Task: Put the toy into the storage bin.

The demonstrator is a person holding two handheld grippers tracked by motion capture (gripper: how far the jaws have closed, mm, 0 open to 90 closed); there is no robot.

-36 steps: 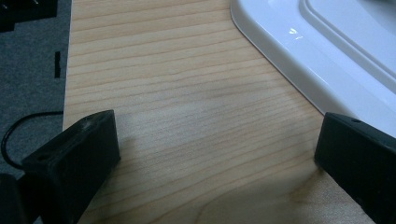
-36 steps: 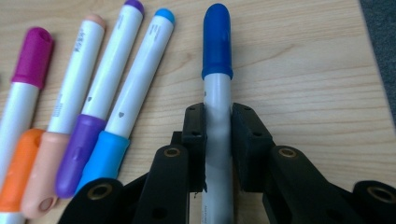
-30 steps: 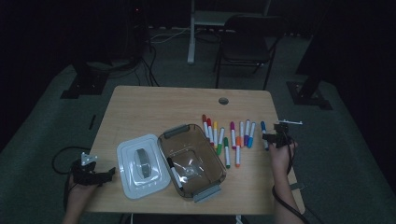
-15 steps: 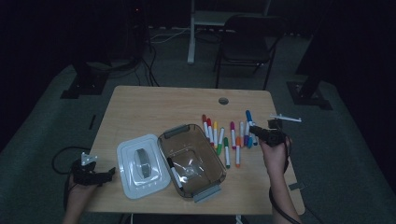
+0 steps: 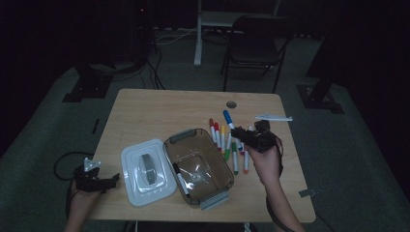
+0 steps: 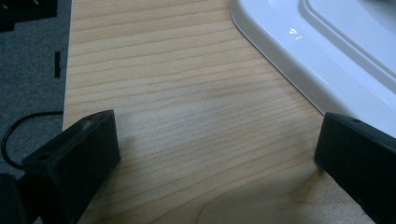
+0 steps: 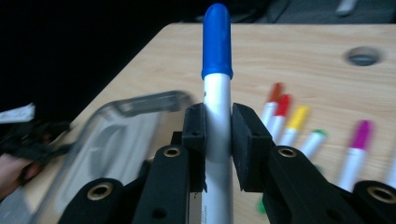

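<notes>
Pinching a smooth cylindrical blue-capped marker (image 7: 217, 93), the right claw (image 7: 217, 140) grips; left claw (image 6: 215, 154) gapes wide.

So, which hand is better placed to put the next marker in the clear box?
Right. The right gripper already clamps the blue marker beside the clear box. The left gripper sits open at the table's left edge, beyond the white lid.

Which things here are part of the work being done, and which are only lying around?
Part of the work:
- blue marker, clamped in right tool
- clear container, black marker inside
- loose markers

Lying around:
- white lid
- white strip
- chair
</notes>
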